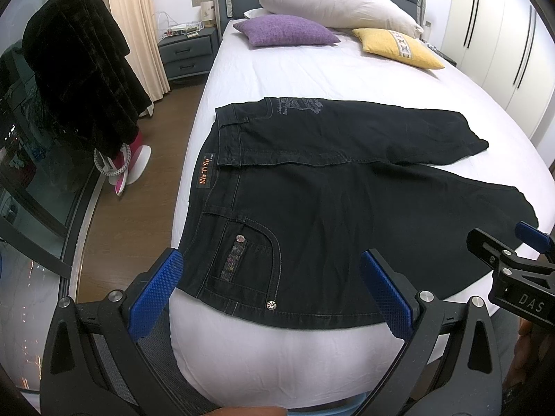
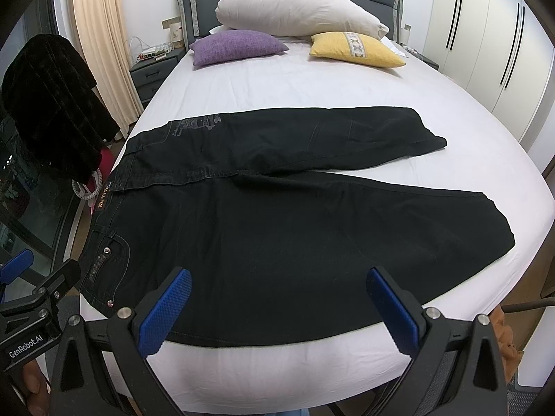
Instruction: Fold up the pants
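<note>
Black pants (image 1: 329, 201) lie flat across the white bed (image 1: 277, 79), waistband at the left, both legs spread apart toward the right. They also fill the middle of the right wrist view (image 2: 277, 215). My left gripper (image 1: 270, 294) is open and empty, hovering at the near edge over the front pocket by the waist. My right gripper (image 2: 277, 308) is open and empty, hovering over the near leg's lower edge. The right gripper also shows at the right of the left wrist view (image 1: 513, 260); the left gripper shows at the left of the right wrist view (image 2: 31, 294).
A white pillow (image 2: 298, 10), a purple cushion (image 2: 236, 46) and a yellow cushion (image 2: 357, 50) lie at the headboard. A dark garment (image 1: 76, 69) hangs at the left by the window. A nightstand (image 1: 187, 52) stands left of the bed, a white wardrobe (image 2: 492, 34) right.
</note>
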Motion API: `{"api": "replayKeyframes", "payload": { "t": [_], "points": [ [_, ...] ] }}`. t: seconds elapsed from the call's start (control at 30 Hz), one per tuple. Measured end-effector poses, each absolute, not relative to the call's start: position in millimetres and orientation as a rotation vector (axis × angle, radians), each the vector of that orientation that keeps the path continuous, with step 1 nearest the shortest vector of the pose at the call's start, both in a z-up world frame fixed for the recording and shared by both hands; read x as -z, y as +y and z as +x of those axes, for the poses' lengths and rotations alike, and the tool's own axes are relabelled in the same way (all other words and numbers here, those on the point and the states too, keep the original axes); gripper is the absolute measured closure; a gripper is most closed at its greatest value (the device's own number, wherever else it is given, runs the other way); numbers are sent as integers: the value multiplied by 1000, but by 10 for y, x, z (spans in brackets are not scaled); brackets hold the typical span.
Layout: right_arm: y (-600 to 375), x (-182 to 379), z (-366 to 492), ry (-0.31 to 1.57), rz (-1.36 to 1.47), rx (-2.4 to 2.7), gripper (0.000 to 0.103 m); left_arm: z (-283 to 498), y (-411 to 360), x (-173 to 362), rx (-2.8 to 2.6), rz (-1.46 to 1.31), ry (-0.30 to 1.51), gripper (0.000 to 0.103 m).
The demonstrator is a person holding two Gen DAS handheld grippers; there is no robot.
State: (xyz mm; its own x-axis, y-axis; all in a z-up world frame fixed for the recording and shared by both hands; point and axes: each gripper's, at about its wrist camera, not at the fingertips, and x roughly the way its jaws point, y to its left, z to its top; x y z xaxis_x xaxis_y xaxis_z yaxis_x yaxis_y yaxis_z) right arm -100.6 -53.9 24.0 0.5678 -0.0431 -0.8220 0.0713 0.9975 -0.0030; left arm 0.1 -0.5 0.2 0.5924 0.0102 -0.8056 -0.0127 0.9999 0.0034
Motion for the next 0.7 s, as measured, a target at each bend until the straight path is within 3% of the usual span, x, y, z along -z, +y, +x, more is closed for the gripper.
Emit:
{"api": "replayKeyframes", "payload": {
  "t": [0.7],
  "points": [
    [-520,-188,-1056,968,33,66,0,-13,21,35,-13,-1,939,0]
  ]
}}
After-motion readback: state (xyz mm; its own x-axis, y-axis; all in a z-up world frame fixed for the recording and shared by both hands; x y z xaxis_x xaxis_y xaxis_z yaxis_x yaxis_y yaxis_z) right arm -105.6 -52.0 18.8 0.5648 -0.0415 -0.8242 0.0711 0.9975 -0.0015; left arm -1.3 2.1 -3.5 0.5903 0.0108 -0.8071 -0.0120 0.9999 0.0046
